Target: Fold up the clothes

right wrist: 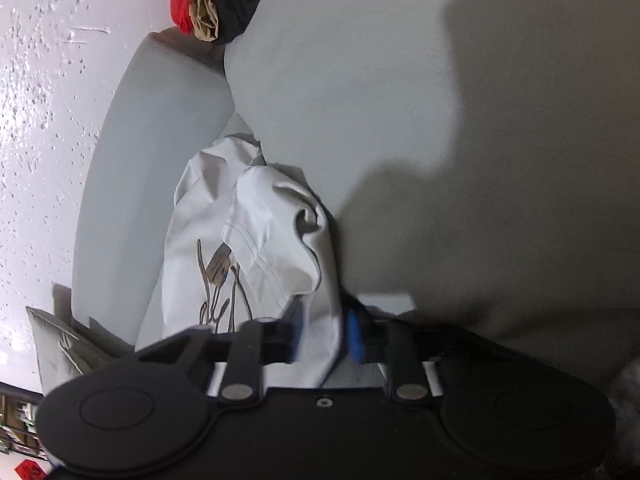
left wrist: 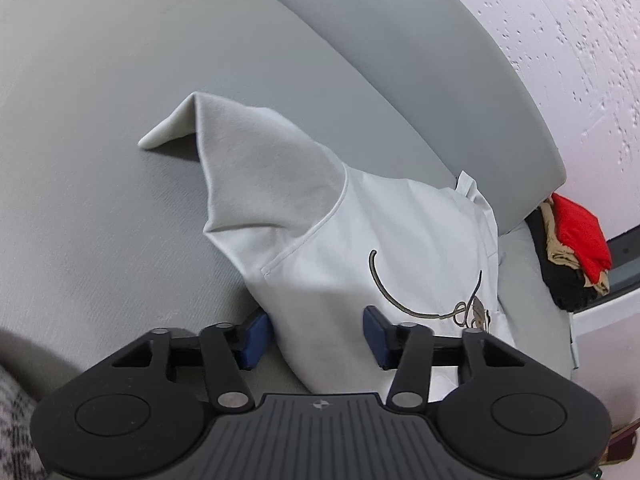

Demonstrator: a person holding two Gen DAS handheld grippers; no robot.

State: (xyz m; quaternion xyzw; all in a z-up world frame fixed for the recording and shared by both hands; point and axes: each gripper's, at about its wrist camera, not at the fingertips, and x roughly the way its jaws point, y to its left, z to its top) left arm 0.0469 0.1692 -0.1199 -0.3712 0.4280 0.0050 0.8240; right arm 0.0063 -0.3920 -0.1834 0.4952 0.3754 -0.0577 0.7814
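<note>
Fold barely begun: left tongs (left wrist: 316, 334) and right tongs (right wrist: 323, 334) each pinching the white shirt (left wrist: 360, 240), still rumpled on the grey sofa (left wrist: 100, 140).

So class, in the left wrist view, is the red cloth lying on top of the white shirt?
No. The red cloth sits on a dark pile at the right edge, apart from the white shirt.

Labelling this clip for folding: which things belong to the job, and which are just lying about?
In the job: white T-shirt, left gripper, right gripper.

Lying about: clothes pile, grey cushion.
</note>
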